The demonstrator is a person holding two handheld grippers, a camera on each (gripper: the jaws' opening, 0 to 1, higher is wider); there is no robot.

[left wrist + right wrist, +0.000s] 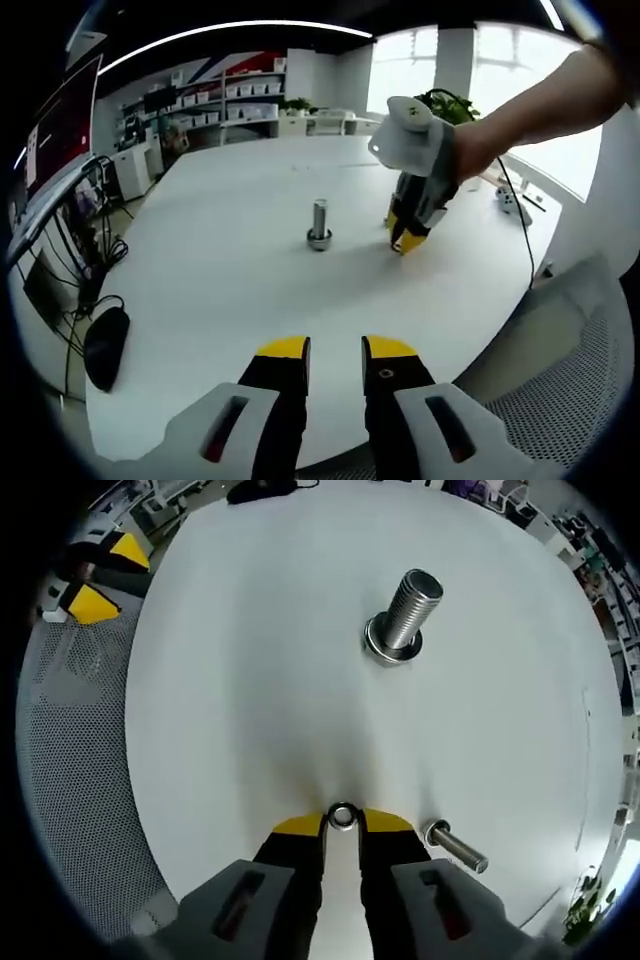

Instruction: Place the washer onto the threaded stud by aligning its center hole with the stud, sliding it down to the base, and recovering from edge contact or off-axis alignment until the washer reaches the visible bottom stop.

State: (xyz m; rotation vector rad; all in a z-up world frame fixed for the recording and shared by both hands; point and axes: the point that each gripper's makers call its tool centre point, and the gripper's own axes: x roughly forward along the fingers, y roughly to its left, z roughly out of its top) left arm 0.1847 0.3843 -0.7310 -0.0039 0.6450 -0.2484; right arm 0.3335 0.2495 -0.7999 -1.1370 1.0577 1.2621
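Fingers first: your left gripper (335,348) sits over the near edge of the white table (220,280) with its yellow-tipped jaws slightly apart, nothing between them. Ahead, mid-table, the threaded stud (319,222) stands upright on its base. Right of it, your right gripper (408,238) points down at the tabletop. From the right gripper view, that right gripper's tips are pinched on the washer (342,816), low against the table and well short of the stud (405,614). Just right of your jaws lies a loose bolt (454,846), on its side.
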